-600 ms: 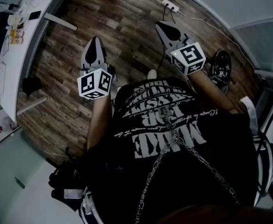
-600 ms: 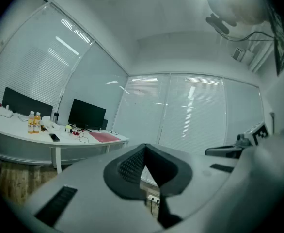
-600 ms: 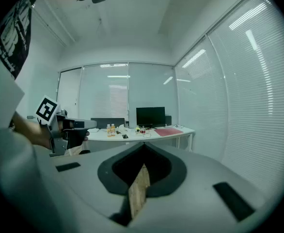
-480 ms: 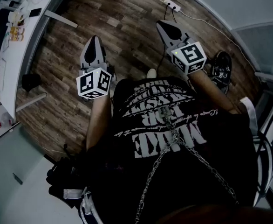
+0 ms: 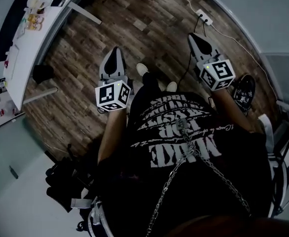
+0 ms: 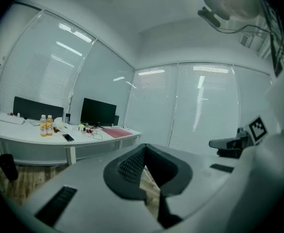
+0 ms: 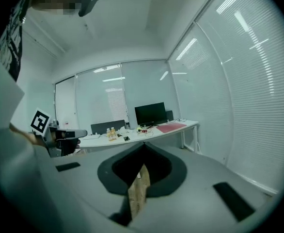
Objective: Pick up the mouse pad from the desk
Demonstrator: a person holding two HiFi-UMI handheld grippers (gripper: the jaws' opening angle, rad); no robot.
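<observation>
I read both grippers as held ahead of the person's body, above the wooden floor [image 5: 134,28]. The left gripper [image 5: 116,51] has its jaws together, with nothing between them. The right gripper [image 5: 193,35] is likewise closed and empty. Beyond them stands the white desk [image 6: 21,132], well apart from both grippers. On the desk I see two orange bottles [image 6: 46,125], a phone [image 6: 68,137] and loose cables. The red mouse pad [image 6: 116,132] lies flat on the desk near its right end, just beside the dark monitor [image 6: 98,112].
</observation>
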